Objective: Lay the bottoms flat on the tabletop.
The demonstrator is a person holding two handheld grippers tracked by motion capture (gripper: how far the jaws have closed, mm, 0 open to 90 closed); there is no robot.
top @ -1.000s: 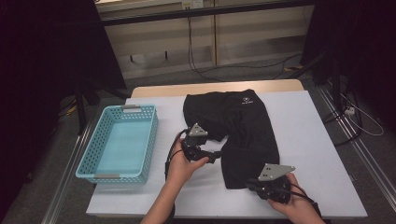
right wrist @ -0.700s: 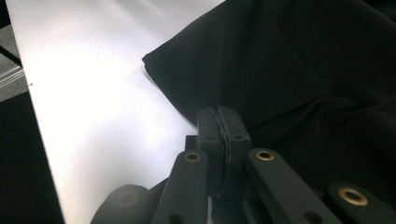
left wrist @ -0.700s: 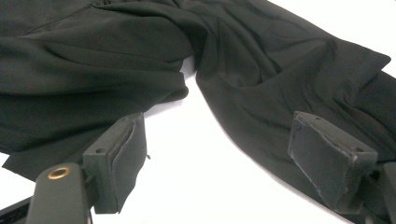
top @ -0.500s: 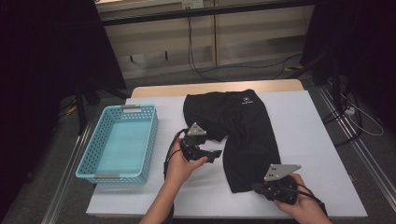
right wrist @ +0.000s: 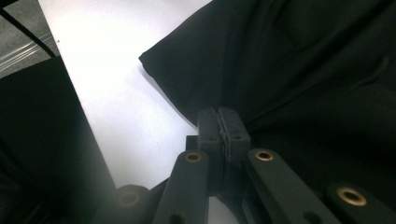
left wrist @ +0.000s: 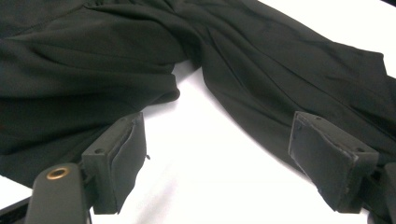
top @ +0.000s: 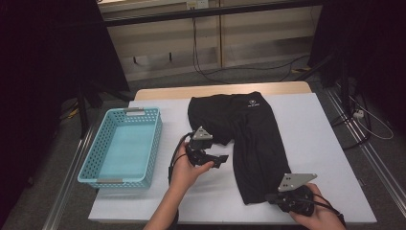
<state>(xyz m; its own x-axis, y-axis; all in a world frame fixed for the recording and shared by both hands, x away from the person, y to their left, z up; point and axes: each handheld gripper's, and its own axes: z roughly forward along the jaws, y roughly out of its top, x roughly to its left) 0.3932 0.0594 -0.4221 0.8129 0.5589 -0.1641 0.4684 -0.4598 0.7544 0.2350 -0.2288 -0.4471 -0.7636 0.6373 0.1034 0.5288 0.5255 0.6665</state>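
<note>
— While the shorts [top: 249, 139] are lying spread mid-table, where are your fingers?
— My right gripper [right wrist: 218, 122] is clamping the hem; my left gripper [left wrist: 219, 163] is gaping beside the crotch.

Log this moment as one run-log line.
left gripper: open, beside shorts' short leg | right gripper: shut on hem of black shorts | blue basket: nothing in it | table: white cover

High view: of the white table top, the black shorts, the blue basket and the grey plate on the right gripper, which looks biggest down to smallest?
1. white table top
2. black shorts
3. blue basket, not far behind the shorts
4. grey plate on the right gripper, though it sits nearest the camera
</note>
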